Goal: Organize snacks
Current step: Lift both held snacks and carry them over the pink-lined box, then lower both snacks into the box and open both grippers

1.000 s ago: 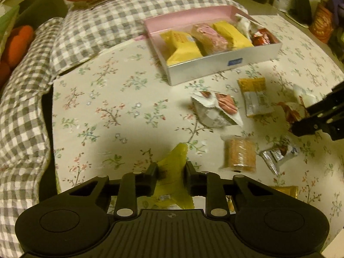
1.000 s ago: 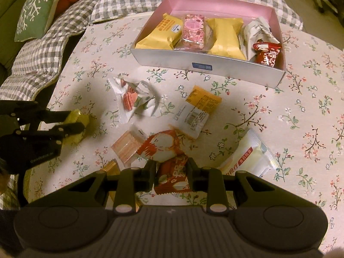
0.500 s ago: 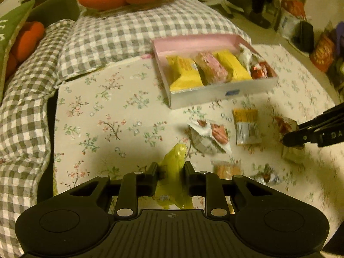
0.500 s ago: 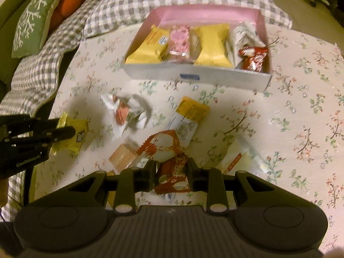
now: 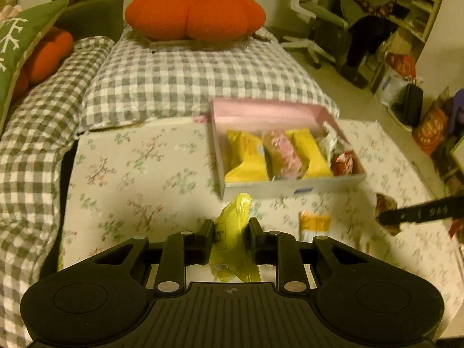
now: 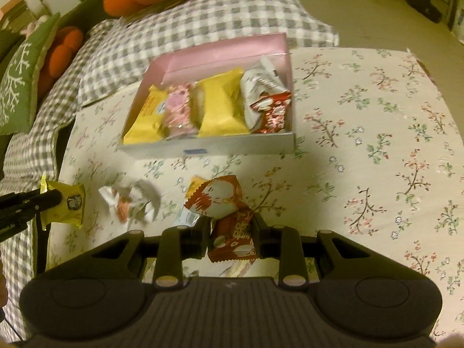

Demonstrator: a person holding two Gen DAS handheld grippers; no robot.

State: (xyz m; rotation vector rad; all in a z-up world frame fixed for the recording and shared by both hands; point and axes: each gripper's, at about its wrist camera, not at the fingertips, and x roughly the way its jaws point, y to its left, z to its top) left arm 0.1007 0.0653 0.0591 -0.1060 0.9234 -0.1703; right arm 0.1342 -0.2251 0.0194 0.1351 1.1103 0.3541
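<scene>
My left gripper [image 5: 232, 229] is shut on a yellow-green snack packet [image 5: 234, 240], held above the floral tablecloth [image 5: 139, 174] short of the box. The pink-lined snack box [image 5: 261, 110] lies ahead with yellow, pink and red packets inside. My right gripper [image 6: 232, 226] is shut on a red and white snack packet [image 6: 229, 220], lifted above the cloth in front of the box [image 6: 220, 52]. In the right wrist view the left gripper [image 6: 46, 197] shows at the left edge with its yellow packet [image 6: 69, 203]. The right gripper's fingers [image 5: 420, 211] reach in at the right of the left wrist view.
Loose packets lie on the cloth: an orange and white one [image 5: 314, 223] and a white and red one [image 6: 130, 200]. Checked cushions [image 5: 174, 81] border the table behind and to the left, with an orange pumpkin cushion [image 5: 194, 14]. A chair [image 5: 313, 23] and bags [image 5: 432, 124] stand at the right.
Both grippers have risen from the cloth with their packets. The left view has tipped up and now takes in the room behind. The right gripper has drawn closer to the box.
</scene>
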